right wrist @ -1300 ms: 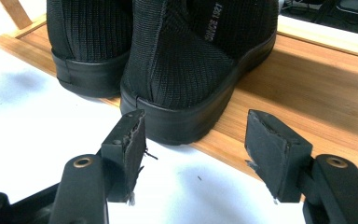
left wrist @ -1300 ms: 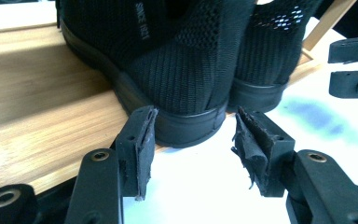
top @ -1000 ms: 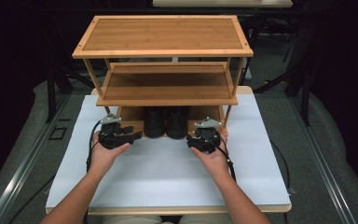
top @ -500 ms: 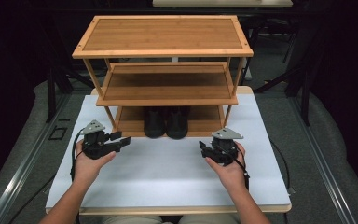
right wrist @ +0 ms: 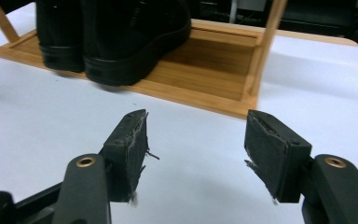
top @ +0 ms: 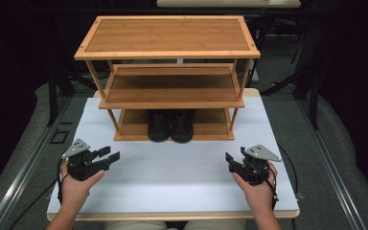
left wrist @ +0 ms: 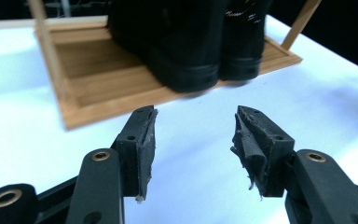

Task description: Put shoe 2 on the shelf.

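Observation:
A three-tier bamboo rack (top: pixel 167 38) stands at the back of the white table (top: pixel 172 177). A pair of black boots (top: pixel 170 125) sits side by side on its bottom shelf, toes toward me; the same boots (left wrist: pixel 186 42) (right wrist: pixel 116 37) show in both gripper views. My left gripper (top: pixel 109 154) is held at the table's front left, open with nothing between its pads (left wrist: pixel 142 140). My right gripper (top: pixel 231 158) is at the front right, also open and empty, its pads (right wrist: pixel 128 140) wide apart. Both point toward the rack.
The rack's middle shelf (top: pixel 172 86) and top shelf are bare. Grey floor and dark table legs surround the table. Cables trail from both grippers toward the front edge.
Both grippers have drawn back from the boots at the rack's front, moving outward and toward me. The boots stay on the bottom shelf.

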A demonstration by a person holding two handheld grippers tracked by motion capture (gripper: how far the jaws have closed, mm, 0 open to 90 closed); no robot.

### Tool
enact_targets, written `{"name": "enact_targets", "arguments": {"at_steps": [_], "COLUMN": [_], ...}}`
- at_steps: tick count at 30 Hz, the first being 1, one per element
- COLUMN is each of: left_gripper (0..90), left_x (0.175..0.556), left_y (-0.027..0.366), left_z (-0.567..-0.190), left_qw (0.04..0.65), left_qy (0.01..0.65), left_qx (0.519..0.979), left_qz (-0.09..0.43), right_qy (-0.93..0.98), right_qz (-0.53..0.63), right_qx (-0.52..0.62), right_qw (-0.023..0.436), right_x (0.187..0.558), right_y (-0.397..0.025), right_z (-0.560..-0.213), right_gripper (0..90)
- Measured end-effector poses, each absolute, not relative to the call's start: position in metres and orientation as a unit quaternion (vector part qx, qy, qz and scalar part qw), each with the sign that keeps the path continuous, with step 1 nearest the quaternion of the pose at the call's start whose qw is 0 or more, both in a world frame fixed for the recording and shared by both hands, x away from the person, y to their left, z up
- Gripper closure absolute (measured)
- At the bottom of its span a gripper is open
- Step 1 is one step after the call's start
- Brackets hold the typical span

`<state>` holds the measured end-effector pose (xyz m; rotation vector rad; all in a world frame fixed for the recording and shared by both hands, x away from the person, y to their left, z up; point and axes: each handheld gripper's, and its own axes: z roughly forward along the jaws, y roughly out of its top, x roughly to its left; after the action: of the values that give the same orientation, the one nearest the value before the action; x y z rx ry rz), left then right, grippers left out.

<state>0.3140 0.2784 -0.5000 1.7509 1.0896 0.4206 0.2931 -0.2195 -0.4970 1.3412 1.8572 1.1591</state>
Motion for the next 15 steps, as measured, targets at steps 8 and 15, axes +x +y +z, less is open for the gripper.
{"name": "enact_targets", "arguments": {"at_steps": [8,15], "left_gripper": [48.3,48.3], "left_x": [0.316,0.323], "left_y": [0.291,0.290], "left_z": [-0.528,-0.538], "left_qw": [0.468,0.461], "left_qy": [0.467,0.469], "left_qx": [0.728,0.735], "left_qz": [0.182,0.164], "right_qy": [0.699,0.699], "right_qz": [0.409,0.407], "right_qx": [0.520,0.526], "right_qw": [0.271,0.265], "right_x": [0.300,0.302], "right_y": [-0.231,-0.229], "right_z": [-0.531,-0.542], "right_gripper": [38.9,39.0]}}
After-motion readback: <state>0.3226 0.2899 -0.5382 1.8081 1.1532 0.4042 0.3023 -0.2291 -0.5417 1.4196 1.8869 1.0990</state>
